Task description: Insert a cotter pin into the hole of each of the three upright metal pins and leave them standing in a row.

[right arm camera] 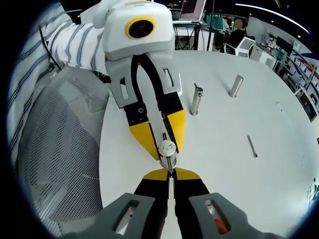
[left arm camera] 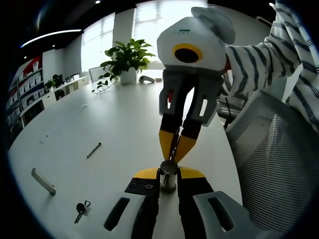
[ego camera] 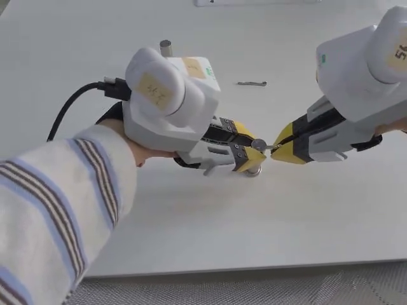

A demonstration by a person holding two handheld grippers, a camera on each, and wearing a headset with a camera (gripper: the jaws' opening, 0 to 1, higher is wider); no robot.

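1. Three metal pins. One metal pin (left arm camera: 168, 177) stands on the tabletop (ego camera: 191, 222), clamped by the closed jaws of the left gripper (ego camera: 249, 151). Two stand free well beyond it, the nearer pin (right arm camera: 196, 101) and the farther pin (right arm camera: 236, 85).
2. Two cotter pins are plain to see. One cotter pin (right arm camera: 170, 164) is pinched in the closed jaws of the right gripper (ego camera: 280, 145), with its tip at the clamped pin's head. The loose cotter pin (ego camera: 252, 83) lies flat.
3. A potted plant (left arm camera: 127, 57) stands at the tabletop's far end.

Left gripper (ego camera: 251, 147), right gripper (ego camera: 280, 147) clamped (tips facing)
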